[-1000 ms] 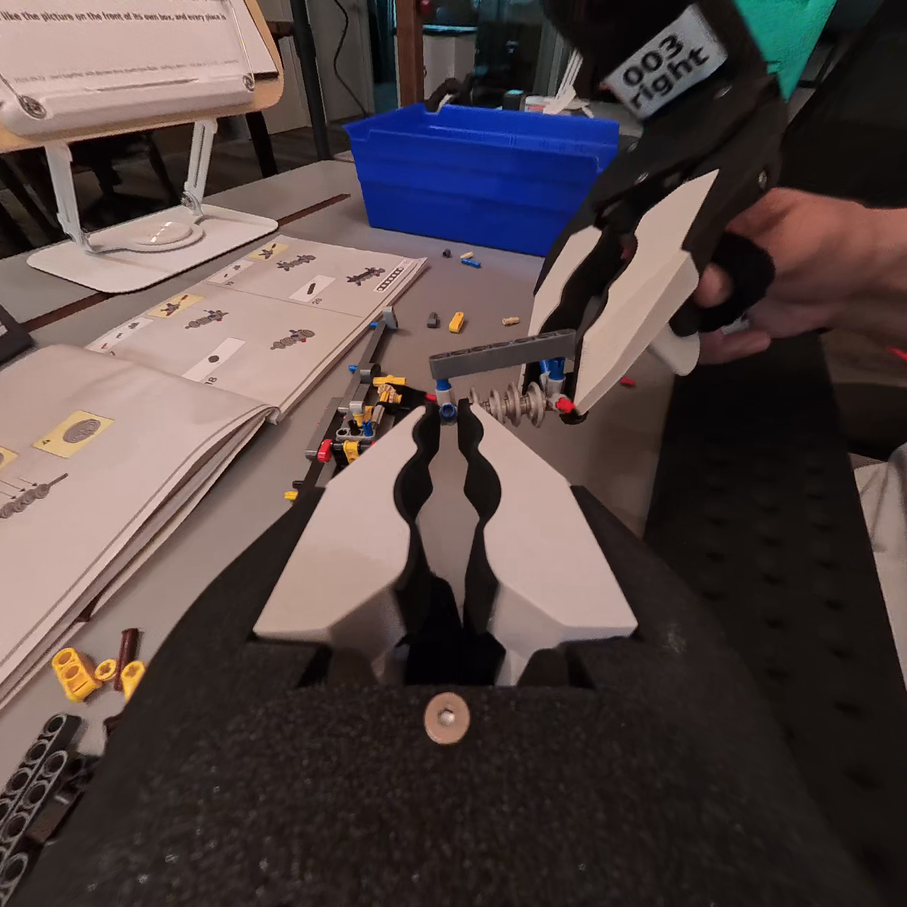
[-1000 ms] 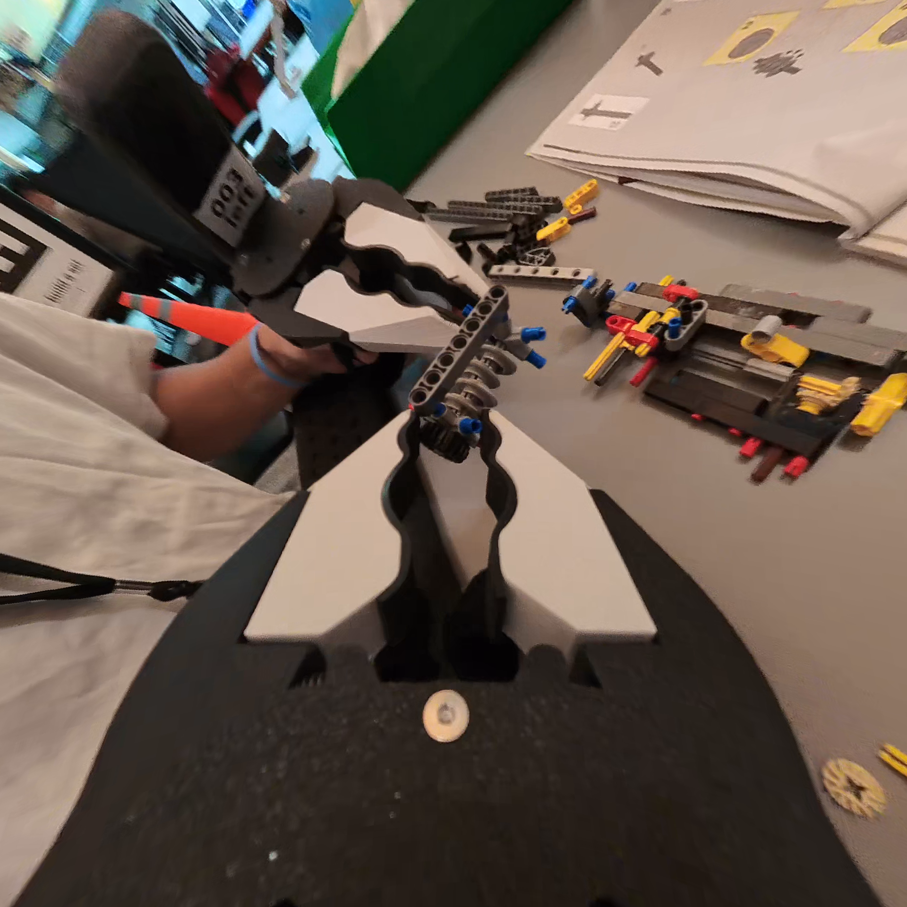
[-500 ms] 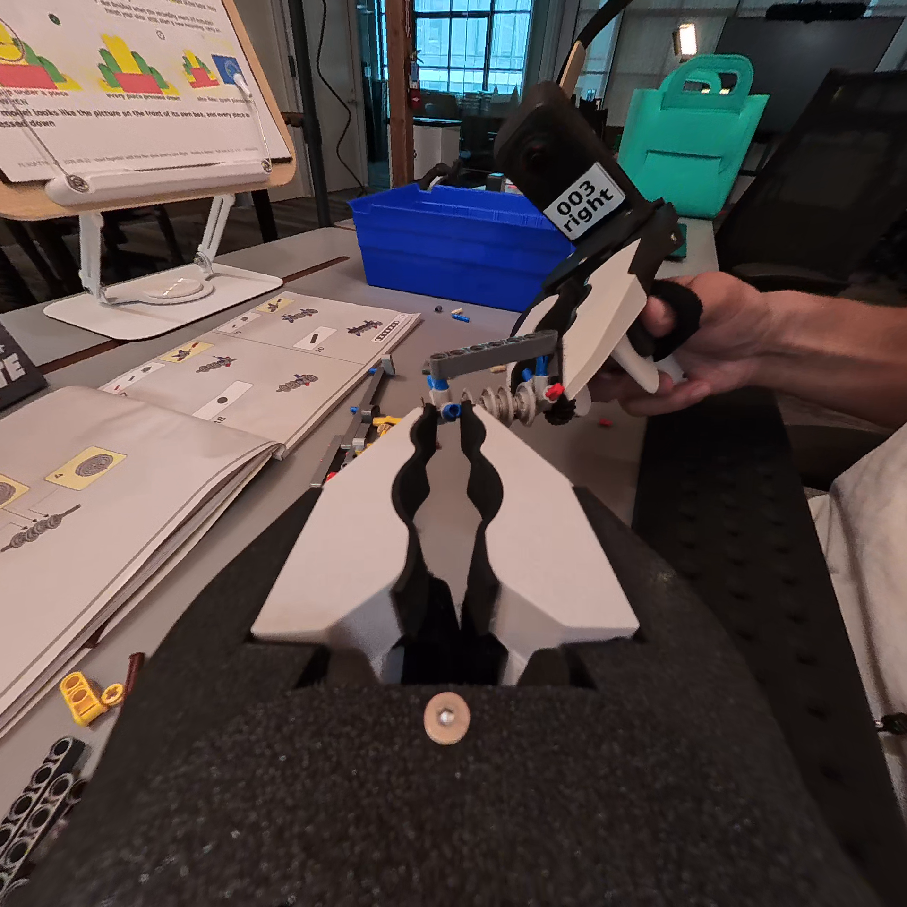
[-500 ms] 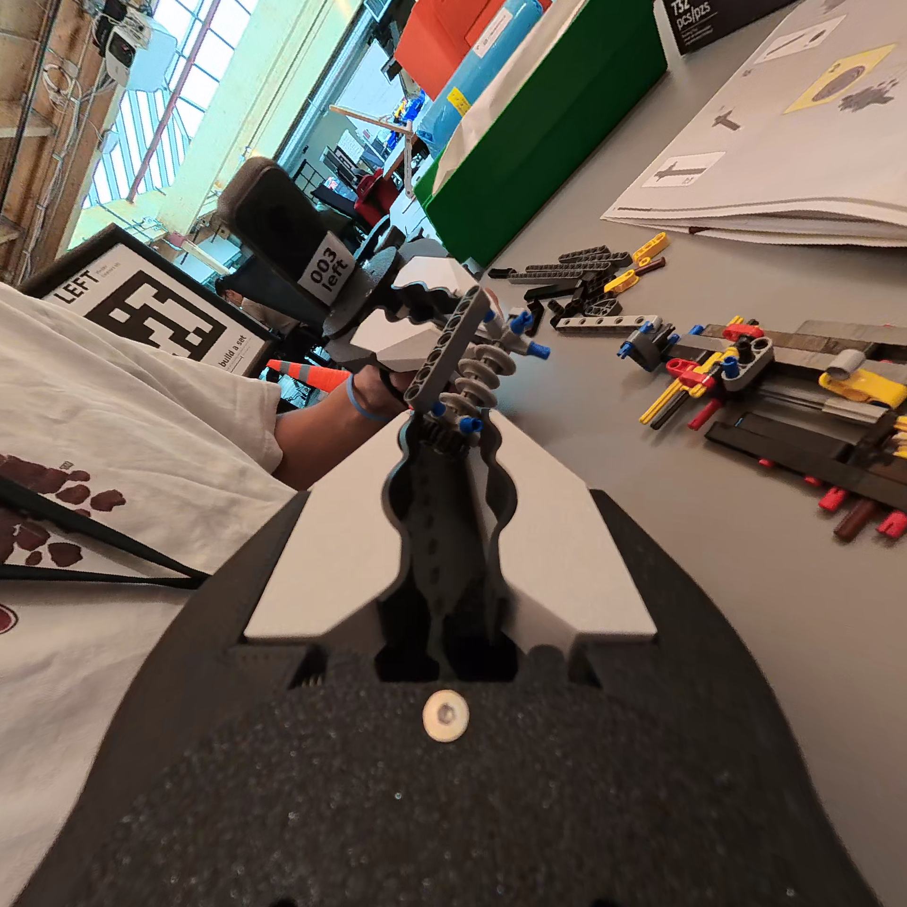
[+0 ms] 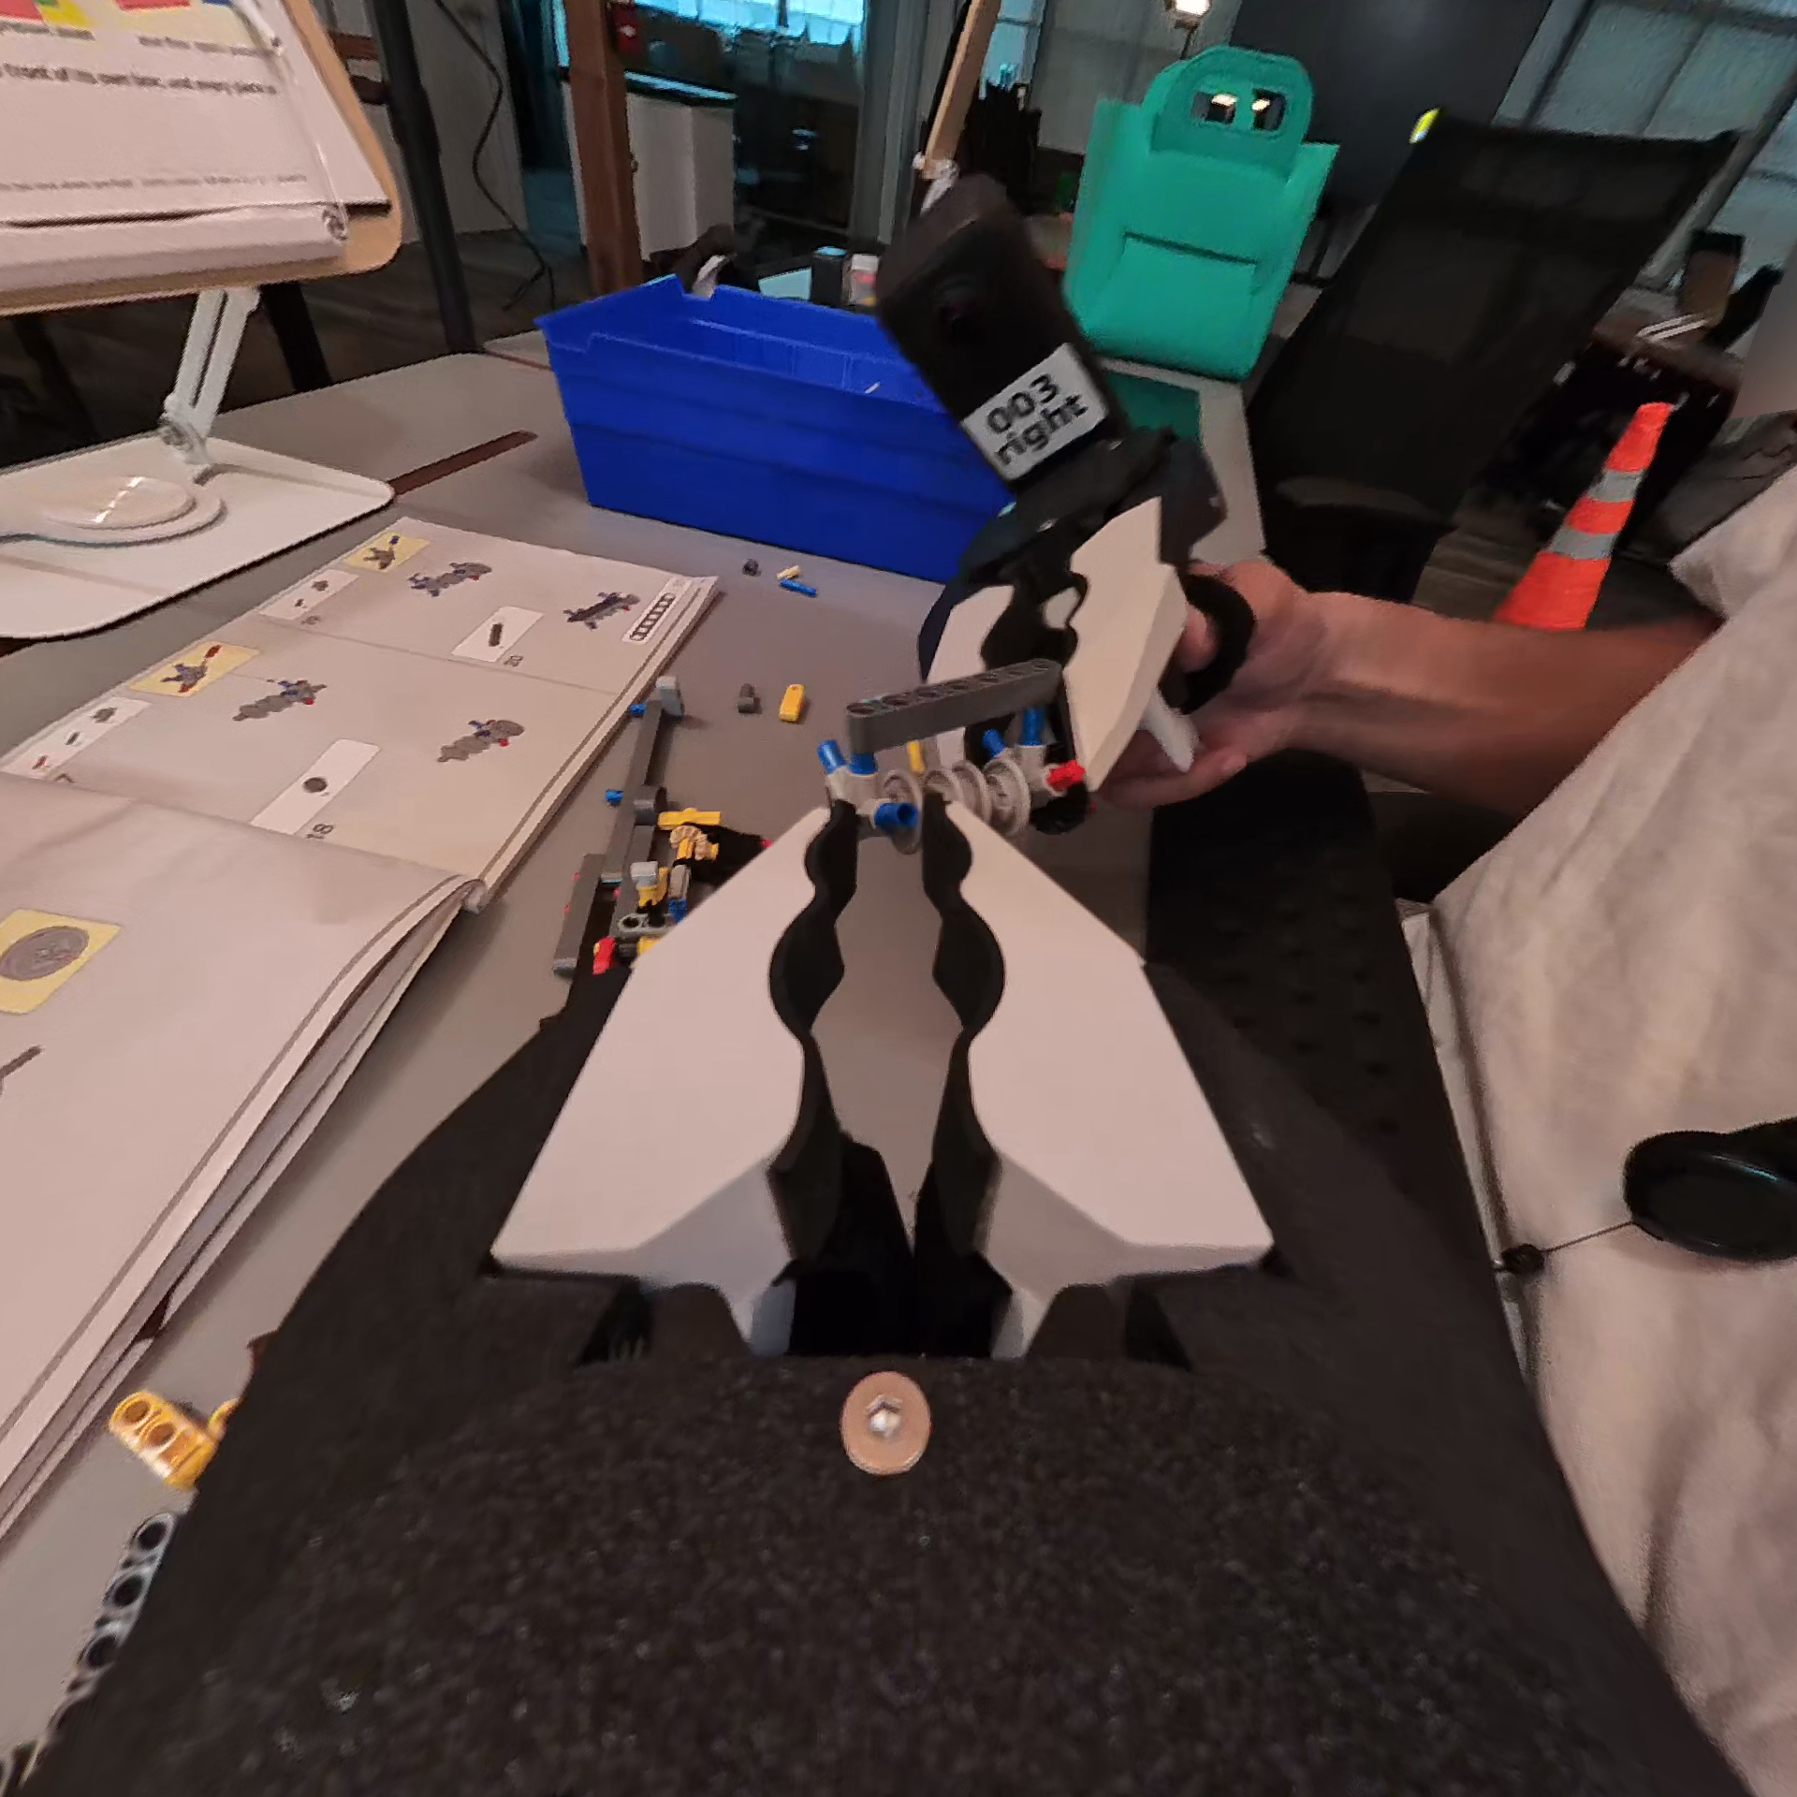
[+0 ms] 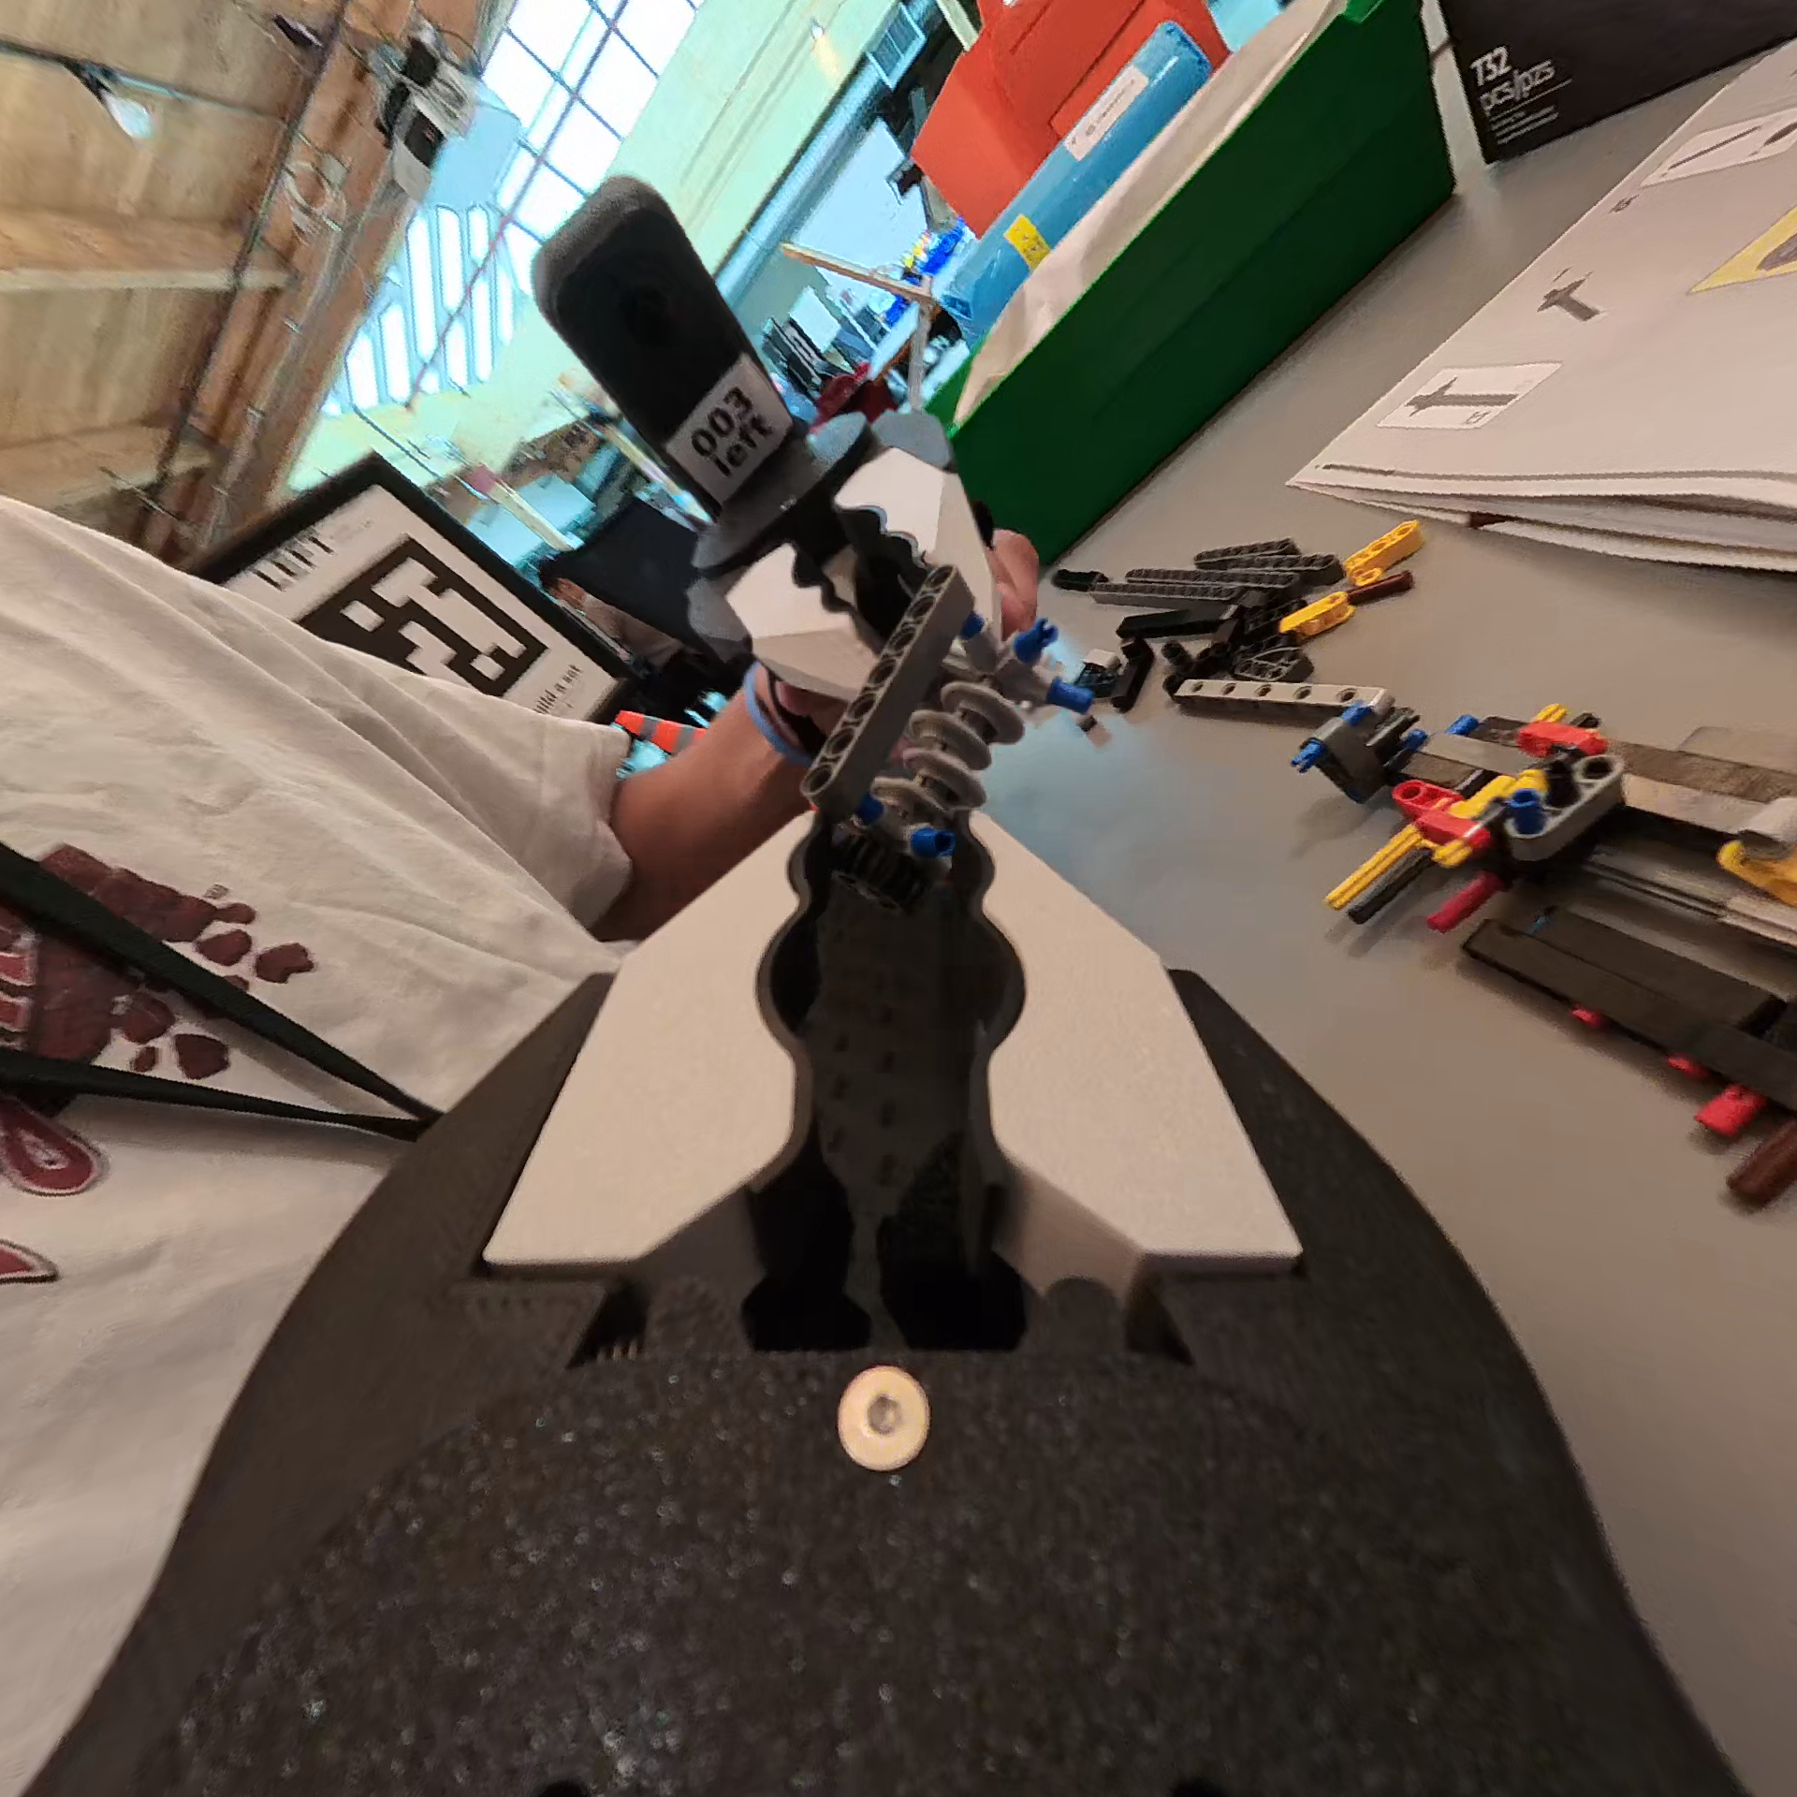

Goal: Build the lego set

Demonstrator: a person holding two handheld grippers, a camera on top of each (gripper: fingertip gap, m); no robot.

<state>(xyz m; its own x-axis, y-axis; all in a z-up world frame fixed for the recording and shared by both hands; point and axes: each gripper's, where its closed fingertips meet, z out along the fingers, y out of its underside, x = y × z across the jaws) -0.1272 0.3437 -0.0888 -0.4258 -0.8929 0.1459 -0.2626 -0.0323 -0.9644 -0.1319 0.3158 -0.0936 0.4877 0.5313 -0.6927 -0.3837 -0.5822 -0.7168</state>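
Observation:
A small lego assembly (image 5: 958,768) is held in the air between both grippers: a grey holed beam (image 5: 948,702) above an axle with grey worm gears and blue pins. My left gripper (image 5: 880,822) is shut on its near end at the blue pin connector. My right gripper (image 5: 1065,768) grips the far end in that view. In the right wrist view my right gripper (image 6: 890,861) is shut on the black gear end of the assembly (image 6: 924,739), and the left gripper (image 6: 880,593) holds the other end beyond it.
An open instruction booklet (image 5: 340,739) lies on the left of the grey table. A partly built chassis (image 6: 1556,856) and loose black beams (image 6: 1225,603) lie on the table. A blue bin (image 5: 758,438), a green box (image 6: 1215,292) and a document stand (image 5: 146,486) stand at the back. Left and right tips are no more than a few centimetres apart.
Both grippers have lifted and tilted up with the assembly still held between them. The right gripper now sits farther from the left wrist camera.

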